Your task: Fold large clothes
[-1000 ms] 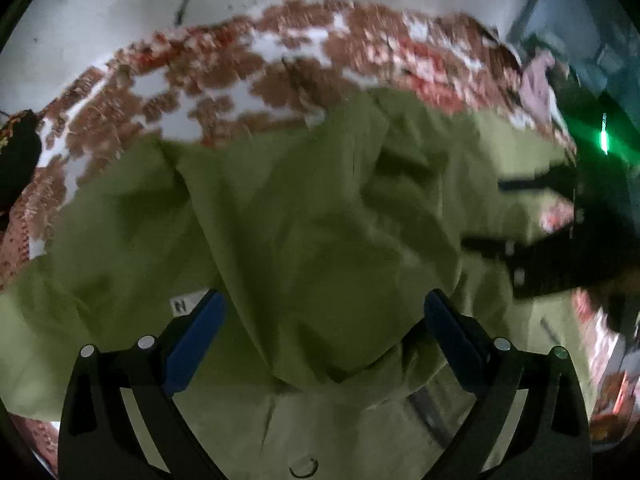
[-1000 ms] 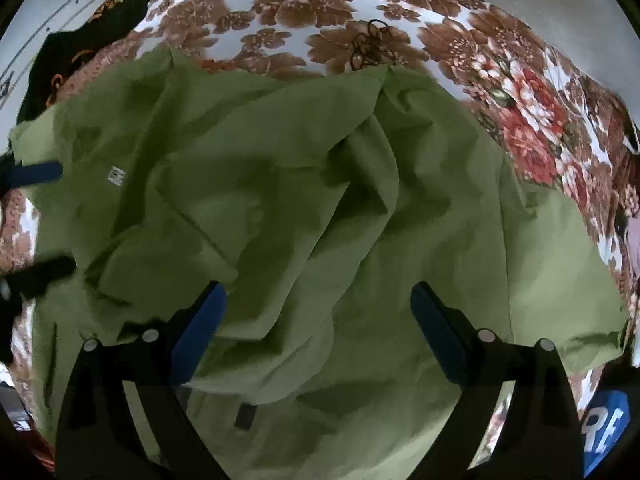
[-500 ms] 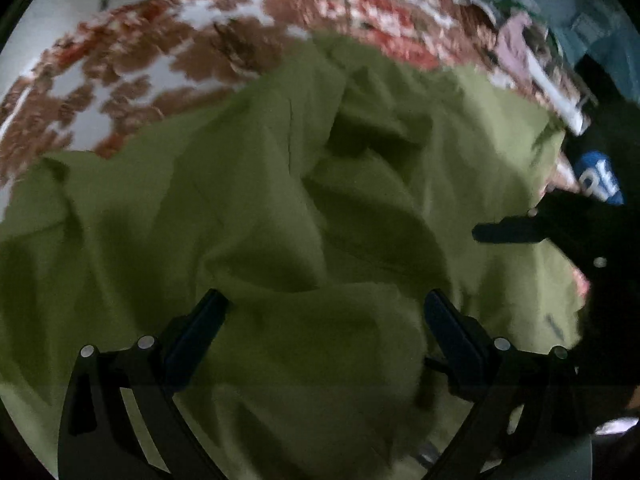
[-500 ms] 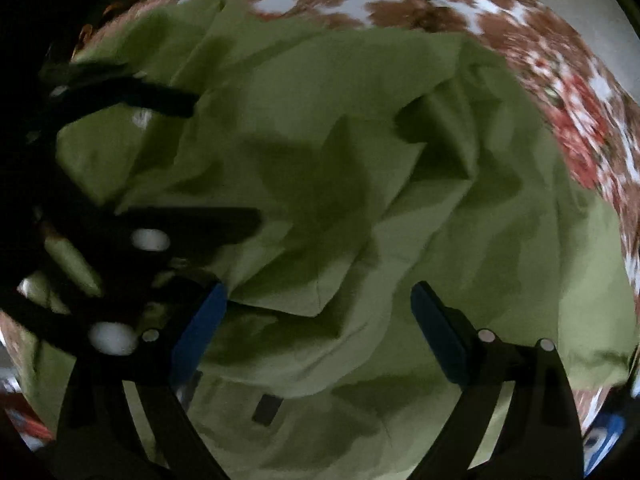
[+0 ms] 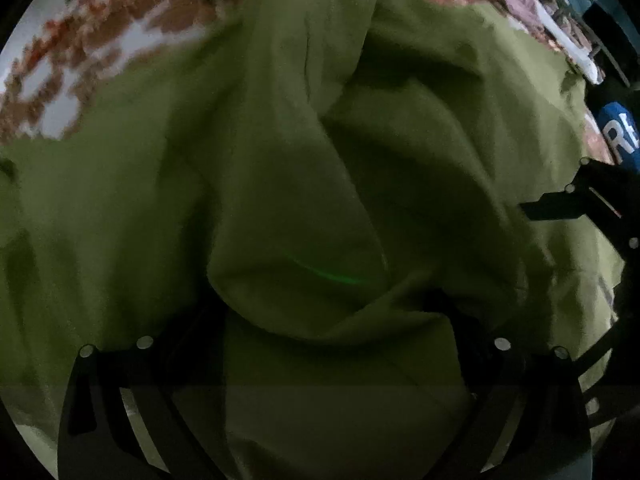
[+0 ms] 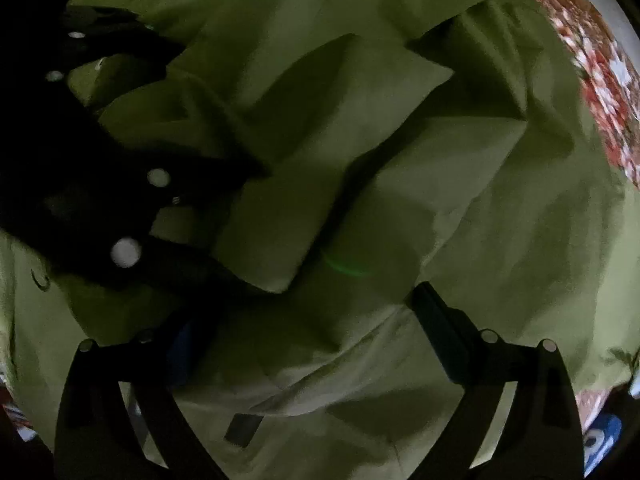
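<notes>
You see: floral bedspread (image 5: 120,40) under it all | pale wall (image 5: 36,20) behind | dim light.

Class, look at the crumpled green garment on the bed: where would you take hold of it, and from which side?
Probably grip the raised fold of the green garment between the left gripper's open jaws, coming straight forward: that ridge stands up, while the surrounding cloth lies flatter.

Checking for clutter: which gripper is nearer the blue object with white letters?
Right. The right gripper sits just beside the blue object, at the green garment's edge. The left gripper is farther off, over the garment's middle folds.
</notes>
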`<state>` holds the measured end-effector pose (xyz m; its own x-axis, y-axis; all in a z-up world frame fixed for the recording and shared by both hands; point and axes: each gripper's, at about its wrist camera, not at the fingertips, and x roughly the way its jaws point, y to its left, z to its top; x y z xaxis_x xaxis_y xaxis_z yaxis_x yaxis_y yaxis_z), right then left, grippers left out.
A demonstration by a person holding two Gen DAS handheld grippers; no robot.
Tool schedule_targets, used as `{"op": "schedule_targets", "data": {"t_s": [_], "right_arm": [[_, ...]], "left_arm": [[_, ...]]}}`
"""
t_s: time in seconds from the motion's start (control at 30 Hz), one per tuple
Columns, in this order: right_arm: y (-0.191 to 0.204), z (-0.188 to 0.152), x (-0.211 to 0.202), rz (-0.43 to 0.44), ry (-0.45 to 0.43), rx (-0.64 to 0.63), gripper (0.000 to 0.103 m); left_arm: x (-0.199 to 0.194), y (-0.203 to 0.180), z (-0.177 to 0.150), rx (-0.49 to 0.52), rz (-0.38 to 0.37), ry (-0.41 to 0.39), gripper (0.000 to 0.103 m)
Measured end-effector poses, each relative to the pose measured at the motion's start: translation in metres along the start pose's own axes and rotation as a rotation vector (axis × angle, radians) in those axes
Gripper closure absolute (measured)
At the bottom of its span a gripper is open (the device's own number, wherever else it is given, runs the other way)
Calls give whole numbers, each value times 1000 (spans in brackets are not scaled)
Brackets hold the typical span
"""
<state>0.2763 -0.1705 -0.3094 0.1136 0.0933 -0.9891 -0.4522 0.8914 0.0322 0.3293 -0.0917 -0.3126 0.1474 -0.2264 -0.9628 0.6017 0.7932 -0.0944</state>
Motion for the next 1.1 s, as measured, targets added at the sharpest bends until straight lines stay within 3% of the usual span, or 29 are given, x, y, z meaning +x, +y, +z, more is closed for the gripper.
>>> {"op": "schedule_targets", "data": {"t_s": [0.27,0.43,0.67,0.77,1.0,1.1], "right_arm": [[4,-9,-86,-3,-109,44,9],[17,-25,-145,13,-184,94,8],[46,-28,-195,-29,-236,117,8],[69,-28,-214,-40,-254,123,5],[125,-12,-244,-13,-298,150,5],[150,-2,-249,6,-309,147,5]], "left_arm": [[-101,-6,-10,-35,69,-143,5],[-162,-4,-37,-95,117,-217,5],[-209,24,-94,-248,150,-252,5],[-227,41,-123,-282,193,-267,5],[-271,118,-198,-483,279,-312,5],[-283,155,-225,-583,277,-330,5]]}}
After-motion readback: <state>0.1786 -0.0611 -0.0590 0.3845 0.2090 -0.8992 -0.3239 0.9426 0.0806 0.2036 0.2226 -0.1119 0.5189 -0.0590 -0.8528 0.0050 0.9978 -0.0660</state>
